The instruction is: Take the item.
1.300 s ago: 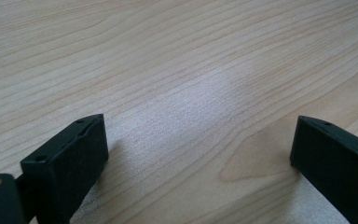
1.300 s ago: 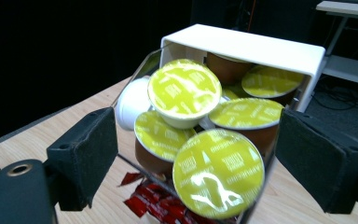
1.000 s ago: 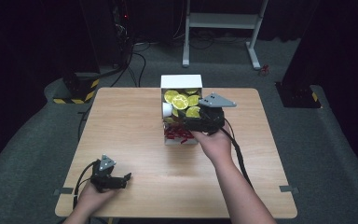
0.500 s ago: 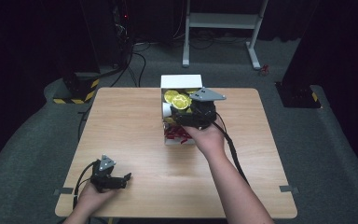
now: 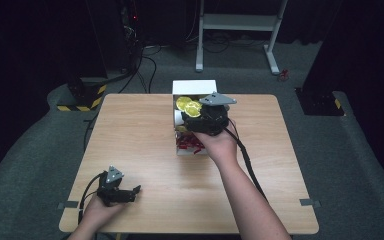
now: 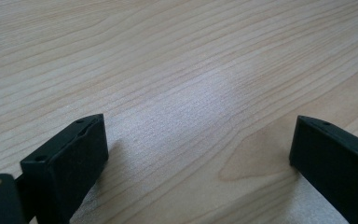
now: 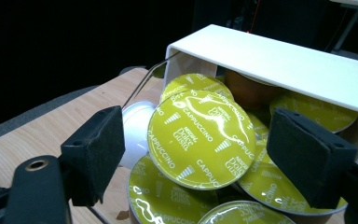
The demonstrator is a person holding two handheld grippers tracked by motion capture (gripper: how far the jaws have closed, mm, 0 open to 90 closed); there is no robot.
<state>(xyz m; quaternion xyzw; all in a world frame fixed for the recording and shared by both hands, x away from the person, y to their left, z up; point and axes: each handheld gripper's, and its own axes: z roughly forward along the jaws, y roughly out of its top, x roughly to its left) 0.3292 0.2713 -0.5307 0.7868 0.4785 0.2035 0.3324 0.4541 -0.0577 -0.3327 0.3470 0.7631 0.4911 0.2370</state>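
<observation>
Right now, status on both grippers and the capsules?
Right gripper open over capsule box. Top cappuccino capsule between jaws, ungripped. Left gripper open, resting on table.

Capsules (image 7: pixel 200 140) in the box (image 5: pixel 194 88) at the table's (image 5: pixel 130 130) far edge, right gripper (image 5: pixel 200 122) above

wooden table (image 5: pixel 130 130), grey carpet (image 5: pixel 40 145), white metal stand (image 5: pixel 240 22)
</observation>
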